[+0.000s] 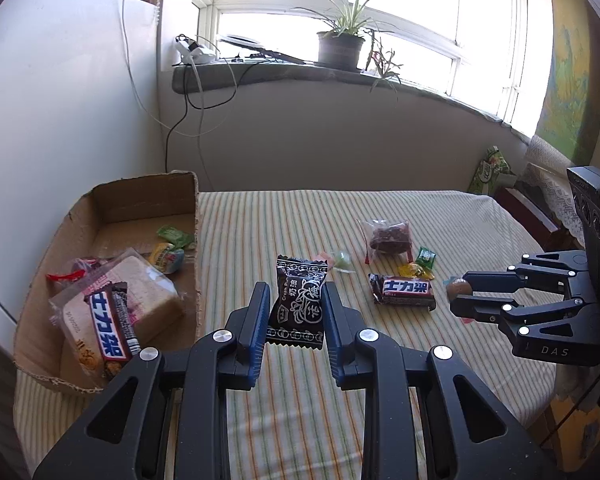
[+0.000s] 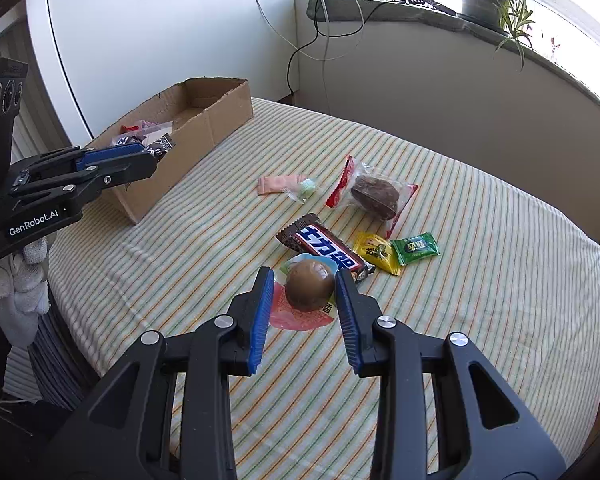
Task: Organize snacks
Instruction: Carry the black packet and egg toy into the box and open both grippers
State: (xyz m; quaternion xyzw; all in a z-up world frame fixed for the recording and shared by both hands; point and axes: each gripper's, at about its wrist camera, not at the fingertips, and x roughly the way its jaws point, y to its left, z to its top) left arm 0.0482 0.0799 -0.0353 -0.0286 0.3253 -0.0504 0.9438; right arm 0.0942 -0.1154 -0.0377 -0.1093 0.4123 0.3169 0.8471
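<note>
Tongs in both hands point steeply down over the striped cloth (image 1: pixel 380 208), each clamped on a snack. The left gripper (image 1: pixel 296 304) pinches a flat black crinkled candy packet (image 1: pixel 298 304) between its blue ribbed pads, the packet hanging upright clear of the cloth. The right gripper (image 2: pixel 305 292) is closed on a smooth, round brown egg-shaped snack (image 2: pixel 310 290) in a clear wrapper with a red and white printed flap below it.

Left of the left tongs sits a rough cardboard box (image 1: pixel 148 196) with torn edges, holding wrapped sliced bread (image 1: pixel 148 292), a glossy chocolate bar (image 1: pixel 110 328) and small green sweets. Just beyond the right tongs lies a second chocolate bar (image 2: pixel 326 250), with a yellow sachet (image 2: pixel 376 254) and a green sachet (image 2: pixel 416 248) touching beside it. Farther off are a clear bag holding a dark lumpy cake (image 2: pixel 374 196) and a pale pink and green twisted sweet (image 2: pixel 288 186).

Only the left wrist view looks into the box; the right wrist view shows its outer wall and a gloved hand under the left tongs. A potted plant (image 1: pixel 340 40) stands on the stone sill.
</note>
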